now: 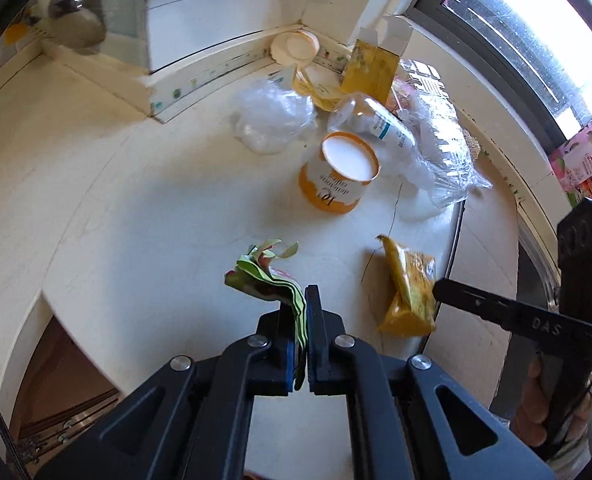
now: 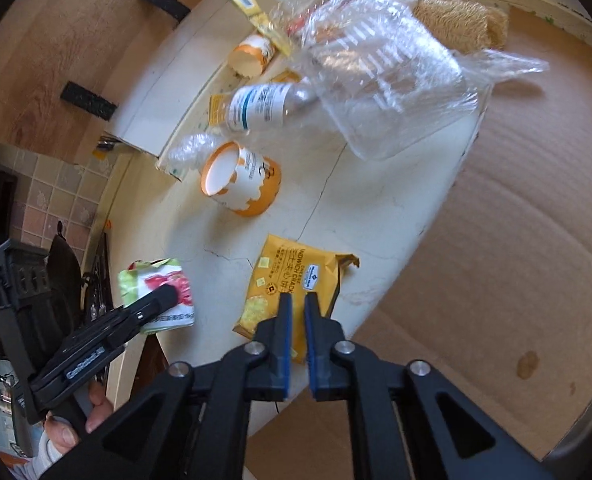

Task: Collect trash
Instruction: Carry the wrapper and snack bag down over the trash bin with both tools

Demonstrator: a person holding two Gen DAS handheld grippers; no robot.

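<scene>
Lying on white counter (image 1: 143,208) | trash | window (image 1: 536,32) behind

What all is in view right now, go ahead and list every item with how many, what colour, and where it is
green and pink wrapper: one, clamped in the left gripper's jaws
yellow cracker packet: one, near counter edge, under the right gripper
orange and white paper cup: one, on its side, mid counter
second orange cup: one, on its side near the back
clear bottle with white label: one, lying down
clear plastic packaging: crumpled, behind the bottle
yellow carton: one, flaps open, back corner
cardboard box: brown, beside the counter
counter: white
left gripper: black, shut on the wrapper
right gripper: black, jaws slightly apart, holding nothing
</scene>
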